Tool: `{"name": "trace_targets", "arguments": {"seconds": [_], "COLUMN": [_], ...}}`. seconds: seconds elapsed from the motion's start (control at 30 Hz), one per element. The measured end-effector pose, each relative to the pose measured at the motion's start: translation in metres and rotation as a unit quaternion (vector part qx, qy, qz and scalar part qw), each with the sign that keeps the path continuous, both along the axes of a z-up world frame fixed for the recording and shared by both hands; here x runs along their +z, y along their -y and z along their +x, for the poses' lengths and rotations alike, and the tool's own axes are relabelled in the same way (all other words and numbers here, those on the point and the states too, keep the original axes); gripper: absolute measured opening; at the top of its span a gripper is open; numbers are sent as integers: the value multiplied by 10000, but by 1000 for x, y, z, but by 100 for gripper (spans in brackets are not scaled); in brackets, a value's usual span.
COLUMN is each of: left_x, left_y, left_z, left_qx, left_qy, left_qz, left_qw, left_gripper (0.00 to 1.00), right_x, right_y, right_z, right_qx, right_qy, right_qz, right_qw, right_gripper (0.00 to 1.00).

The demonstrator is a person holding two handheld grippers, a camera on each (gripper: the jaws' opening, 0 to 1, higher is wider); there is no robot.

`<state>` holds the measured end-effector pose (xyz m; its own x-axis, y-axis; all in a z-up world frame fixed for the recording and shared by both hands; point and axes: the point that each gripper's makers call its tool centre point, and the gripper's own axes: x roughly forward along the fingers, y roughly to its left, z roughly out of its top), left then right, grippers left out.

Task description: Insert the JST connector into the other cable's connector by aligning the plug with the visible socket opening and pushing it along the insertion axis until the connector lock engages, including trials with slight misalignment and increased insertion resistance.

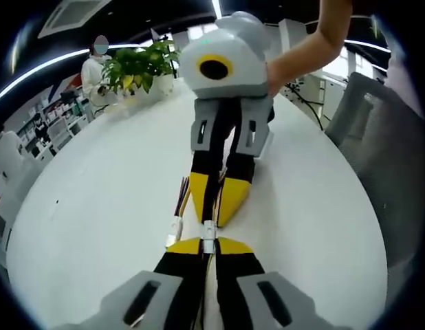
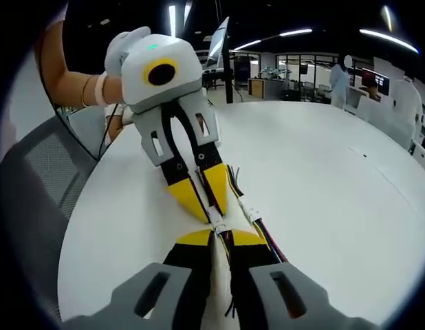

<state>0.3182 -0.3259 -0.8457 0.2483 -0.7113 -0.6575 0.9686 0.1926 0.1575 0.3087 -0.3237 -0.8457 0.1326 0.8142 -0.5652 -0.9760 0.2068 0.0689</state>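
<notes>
JST connector point(image 1: 208, 232) halves meet between your two claw tips above the white counter point(image 1: 95, 206). Left claw point(image 1: 209, 249) and right claw point(image 2: 219, 237) each clamp a cable end. Keep both coaxial; the lock seems unengaged, so push straight.

My left gripper point(image 1: 209, 242) and right gripper point(image 2: 219, 235) met tip to tip, jaws closed, my bare forearm point(image 1: 315, 48) raised behind.
</notes>
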Motion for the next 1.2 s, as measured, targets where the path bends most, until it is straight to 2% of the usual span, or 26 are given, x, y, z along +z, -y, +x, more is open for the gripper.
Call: {"name": "trace_targets", "arguments": {"seconds": [0.27,0.33,0.37,0.43,0.67,0.73,0.8,0.9,1.07,1.2], "left_x": [0,0,-1,-1,-2,-2,0,7,26,41], "left_y": [-2,-3,-4,-5,-7,-8,-11,-12,-11,-11], "left_z": [0,-1,-3,-1,-4,-5,-4,-9,-13,-14], "left_qx": [247,374,565,712,968,1176,1419,1478,1788,1932], "left_qy": [-50,-152,-376,-431,-533,-650,-643,-606,-701,-630], "left_qz": [-110,-185,-303,-379,-470,-540,-594,-728,-1176,-1491], "left_qw": [9996,9990,9972,9958,9928,9895,9860,9845,9743,9677], "left_gripper": [4,6,8,12,17,21,27,27,31,36], "right_x": [0,-1,-2,-2,-3,-2,2,11,22,27], "right_y": [0,0,0,1,1,2,5,8,13,17], "right_z": [0,0,1,2,3,1,3,4,4,5], "right_qx": [-41,-57,-69,-112,-193,-208,-348,-534,-734,-872], "right_qy": [22,23,18,2,-9,-5,-37,-91,-50,-2], "right_qz": [-17,-22,-23,-33,-77,-86,-15,148,232,261], "right_qw": [10000,10000,10000,9999,9998,9997,9994,9984,9970,9958], "right_gripper": [7,8,8,8,11,12,11,12,14,18]}}
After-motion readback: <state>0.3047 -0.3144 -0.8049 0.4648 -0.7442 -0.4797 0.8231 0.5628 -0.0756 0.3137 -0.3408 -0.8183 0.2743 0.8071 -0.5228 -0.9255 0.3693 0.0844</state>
